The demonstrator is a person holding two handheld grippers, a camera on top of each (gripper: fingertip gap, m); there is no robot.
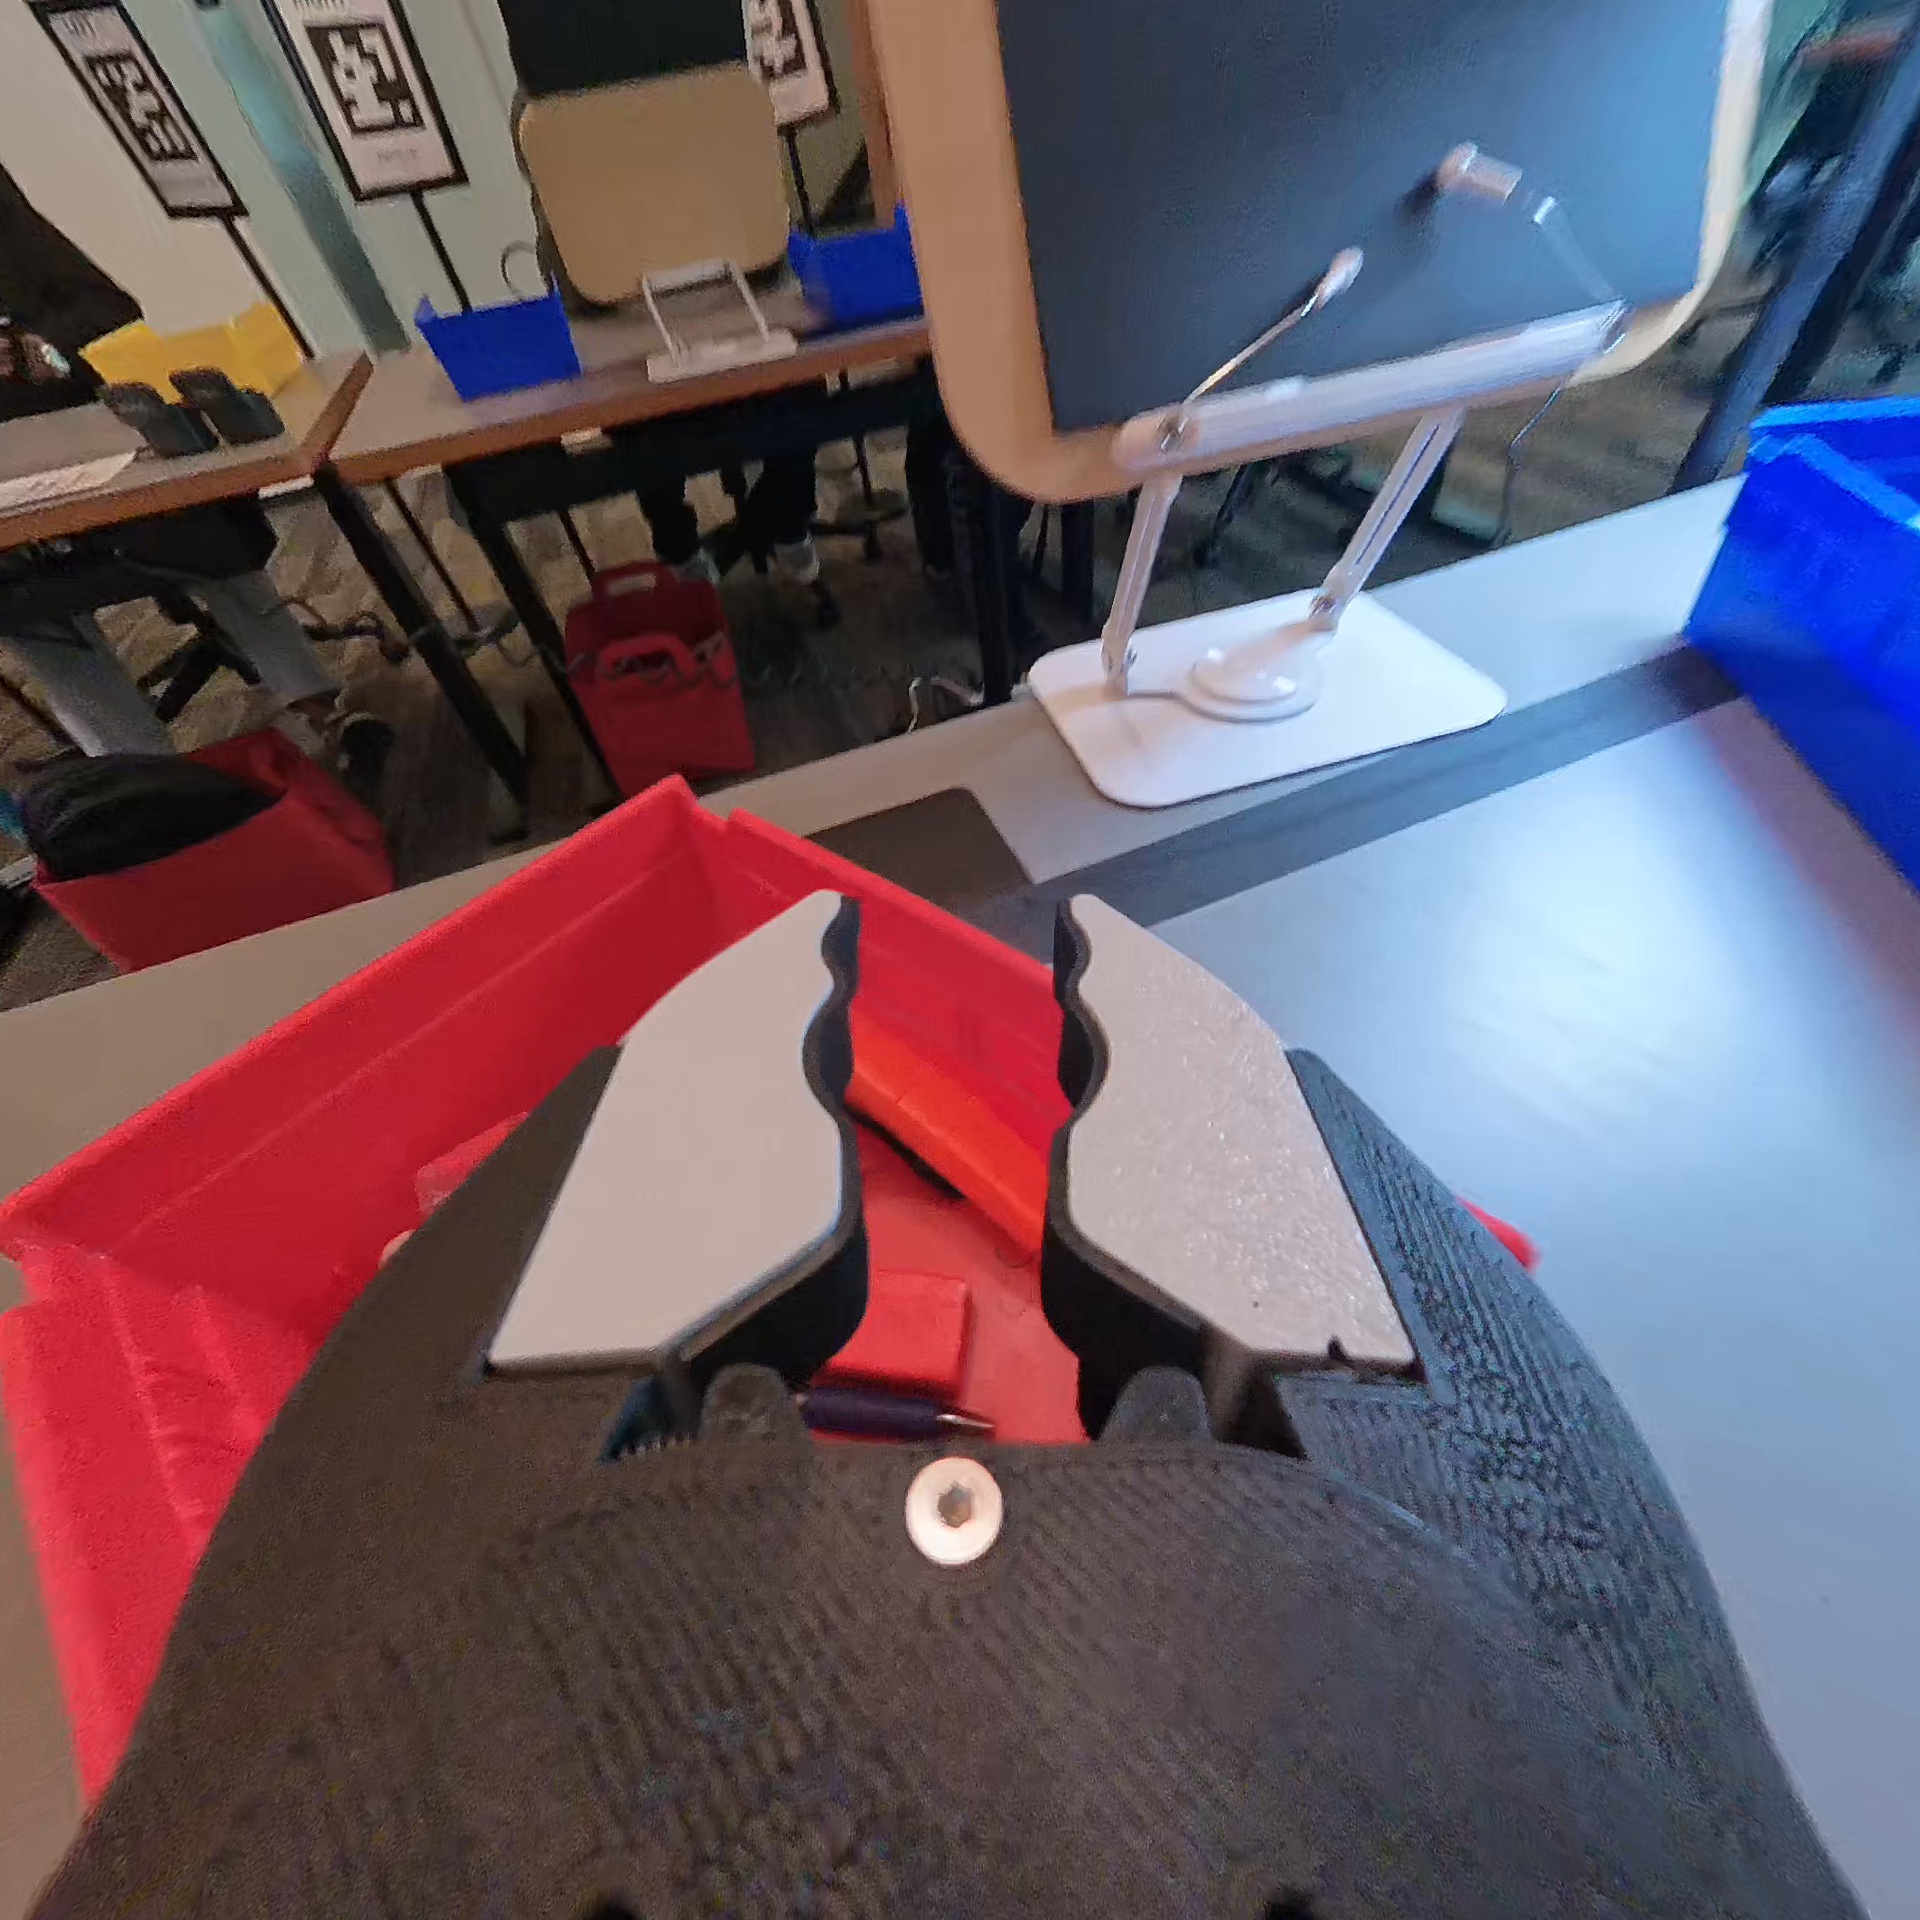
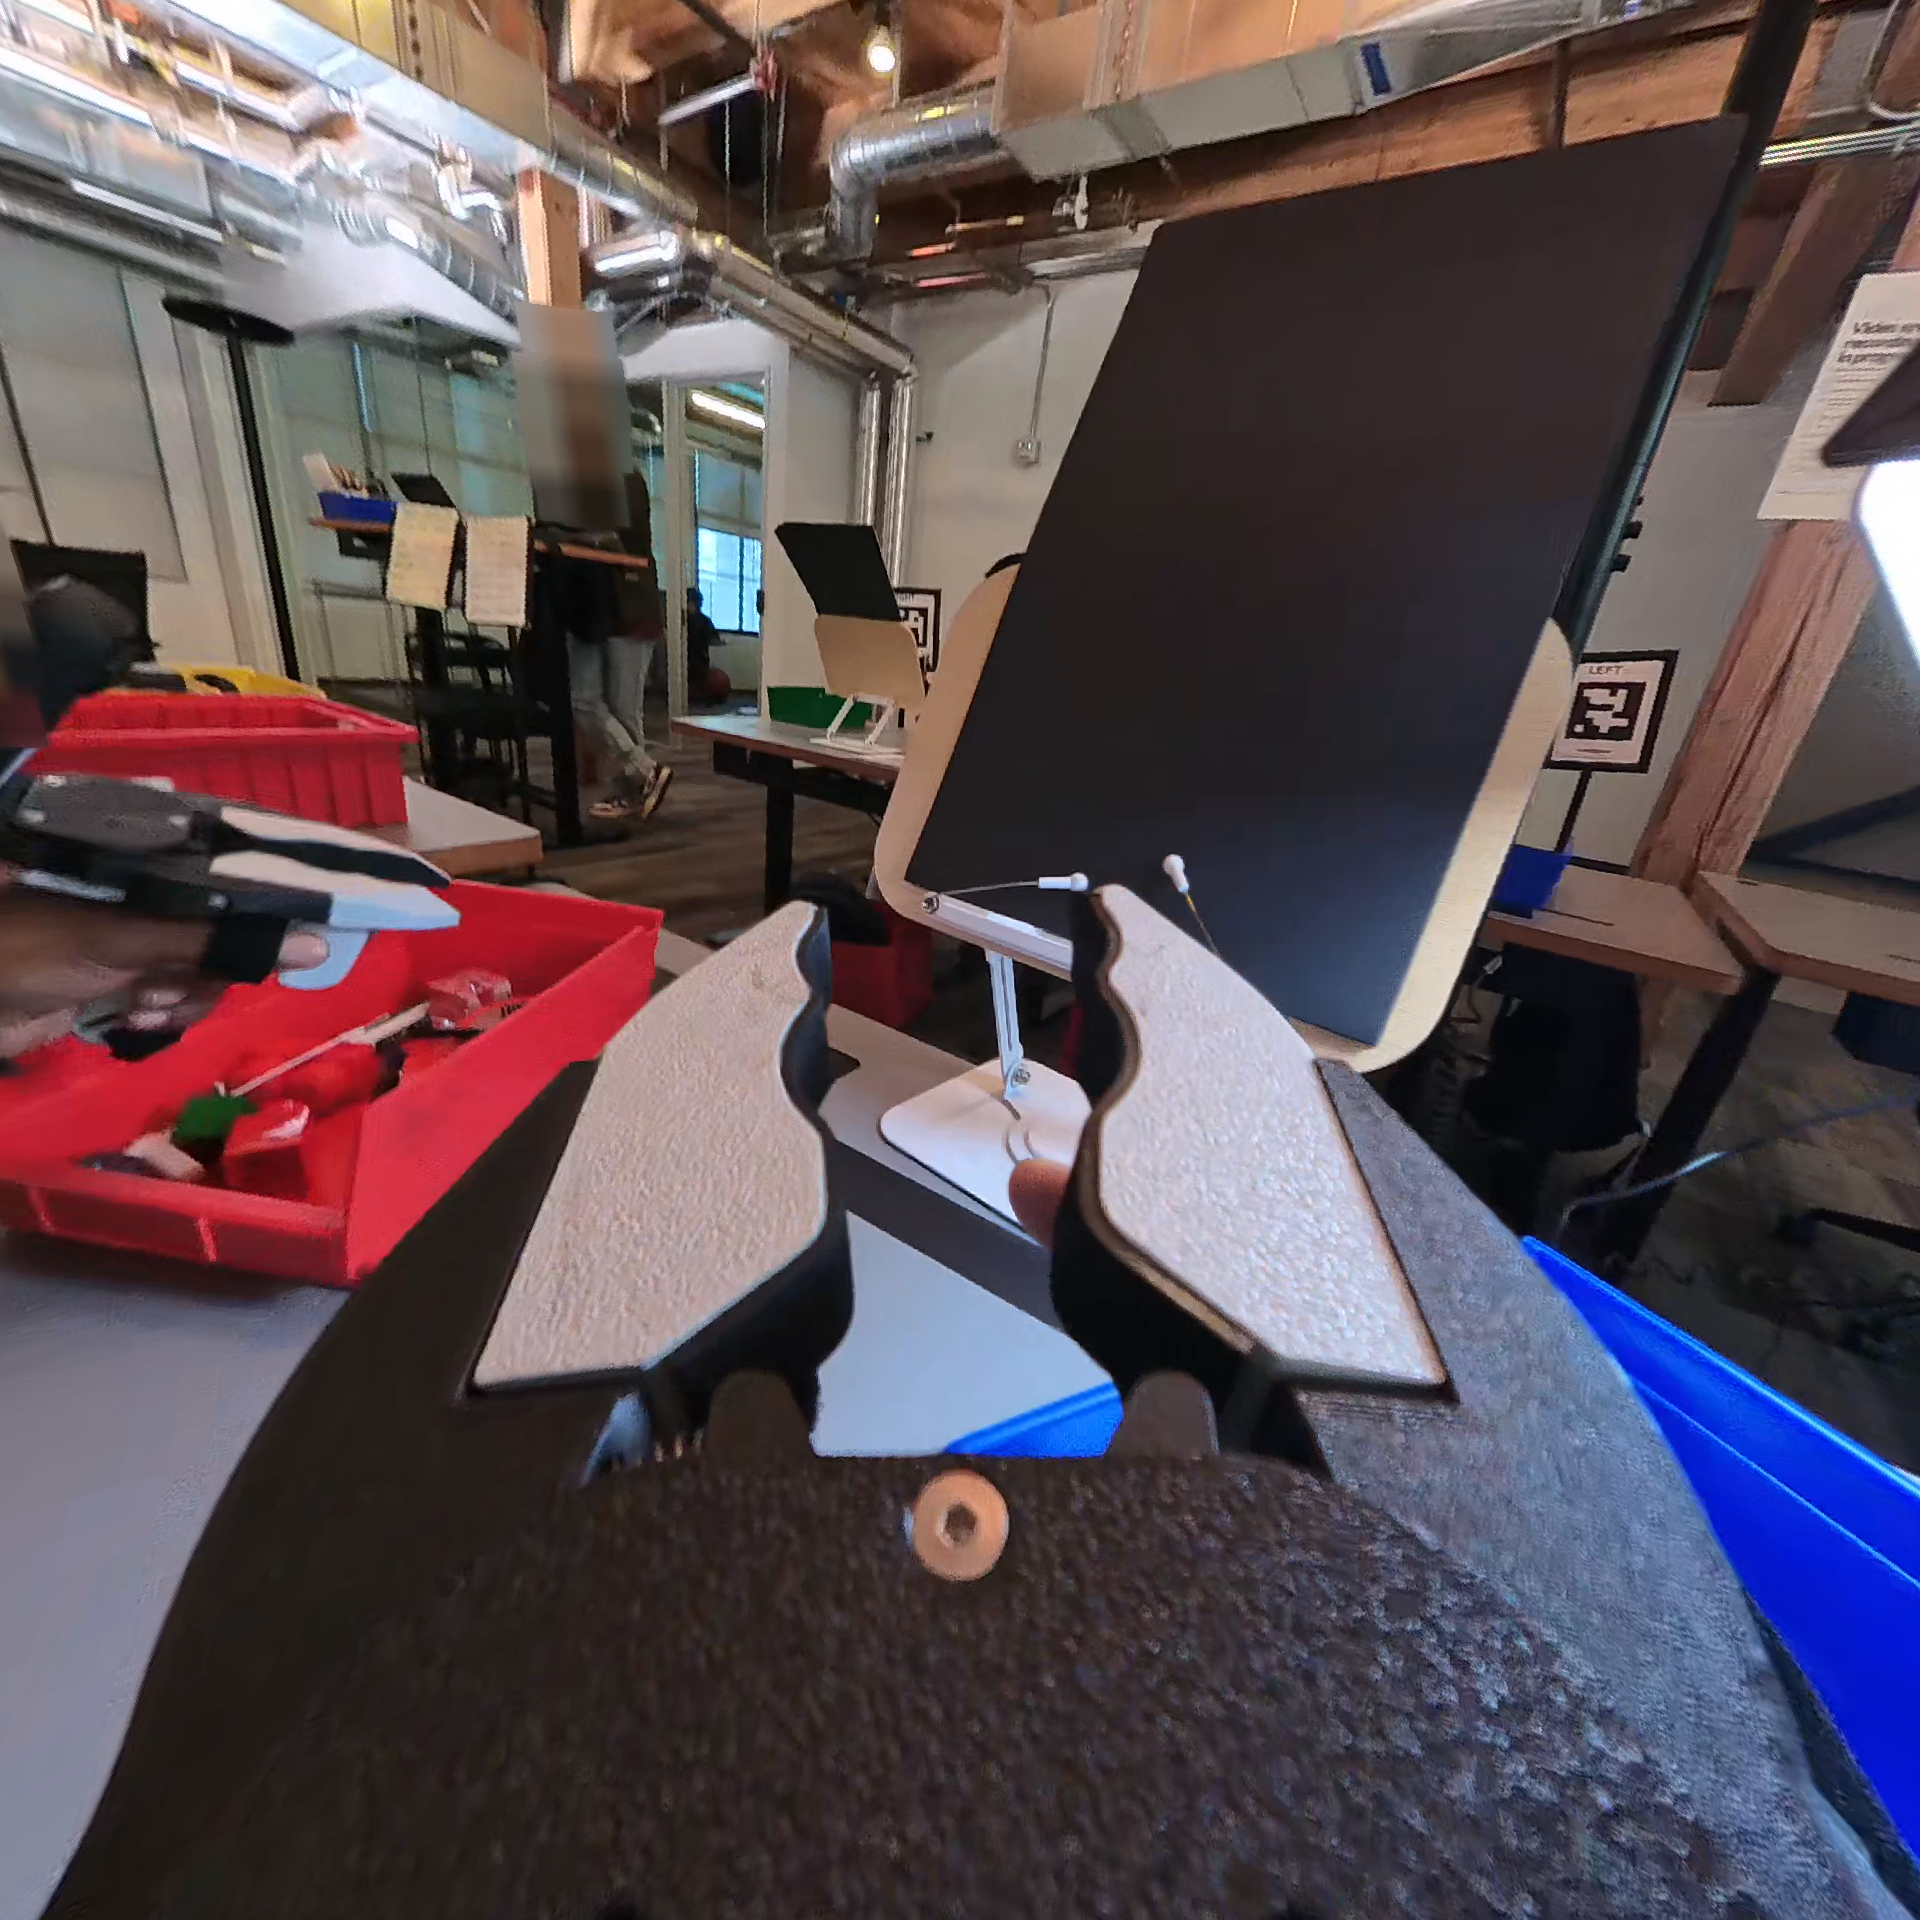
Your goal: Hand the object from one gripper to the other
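The left gripper (image 1: 956, 935) tilts down over the red bin (image 1: 343, 1081), fingers spread and empty. The right gripper (image 2: 951, 925), also spread and empty, points level toward the black board on its stand (image 2: 1299, 582).

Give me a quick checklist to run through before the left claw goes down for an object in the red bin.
1. Left claw open and empty: ok, a clear gap shows between its fingers.
2. Left claw over the red plastic bin: ok, the bin fills the view beneath it.
3. Target lined up: ok, an orange-red block lies between the fingers, lower down.
4. Clutter near the target: not ok, a small red block and a dark pen-like tool lie close by.
5. Right claw open and empty to receive: ok.
6. Right claw clear of the bin: ok, it sits off to the side above the grey table.
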